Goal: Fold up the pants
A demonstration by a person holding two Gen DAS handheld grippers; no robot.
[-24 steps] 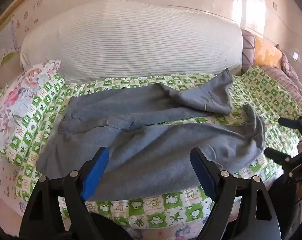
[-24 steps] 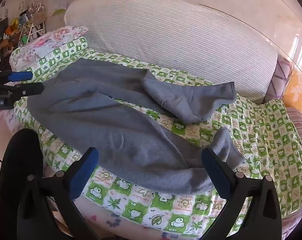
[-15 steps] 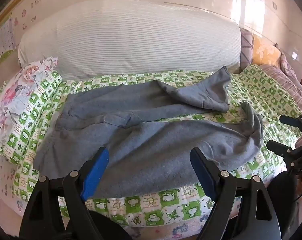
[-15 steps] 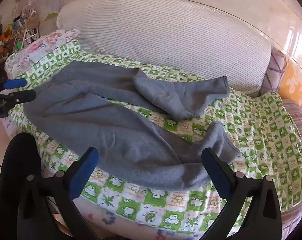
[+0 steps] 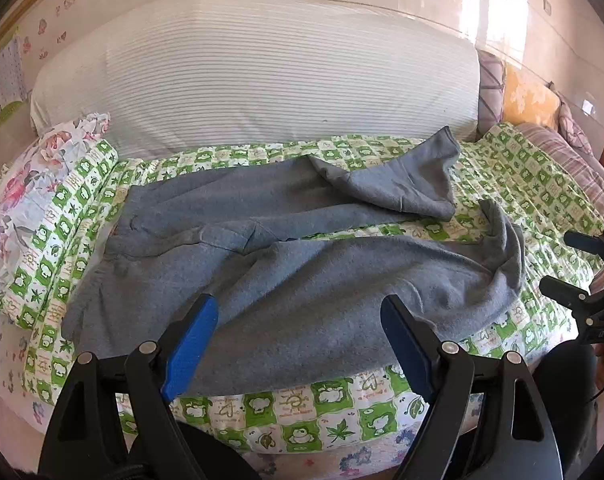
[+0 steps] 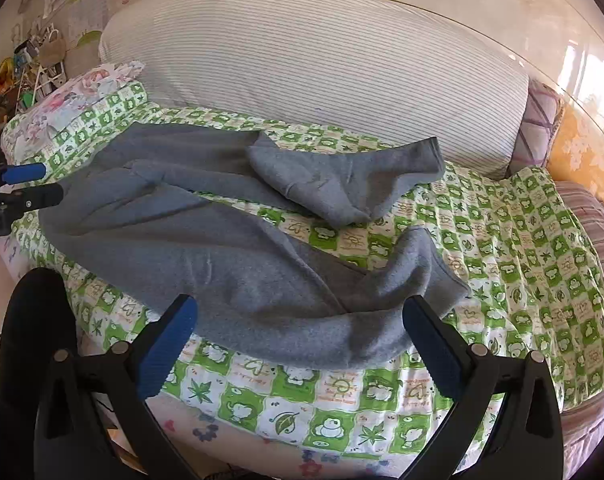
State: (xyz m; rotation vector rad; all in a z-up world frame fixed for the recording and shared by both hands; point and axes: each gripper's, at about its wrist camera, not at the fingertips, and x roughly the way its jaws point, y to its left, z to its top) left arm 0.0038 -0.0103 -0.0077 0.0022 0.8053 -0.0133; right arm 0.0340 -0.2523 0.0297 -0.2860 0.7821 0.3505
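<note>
on the bed [image 5: 542,184], pants [image 5: 302,280] lie untouched; left gripper [image 5: 299,334] and right gripper [image 6: 299,332] gape empty.

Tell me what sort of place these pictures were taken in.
Most likely a bedroom in a home. Grey pants lie spread on a bed with a green frog-print quilt, a big striped bolster rests against the wall, and a floral pillow sits at one end.

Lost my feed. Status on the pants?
Left gripper open, right gripper open, both empty. Grey pants unfolded on green frog-print sheet, leg ends flipped back. Nothing blocking.
</note>
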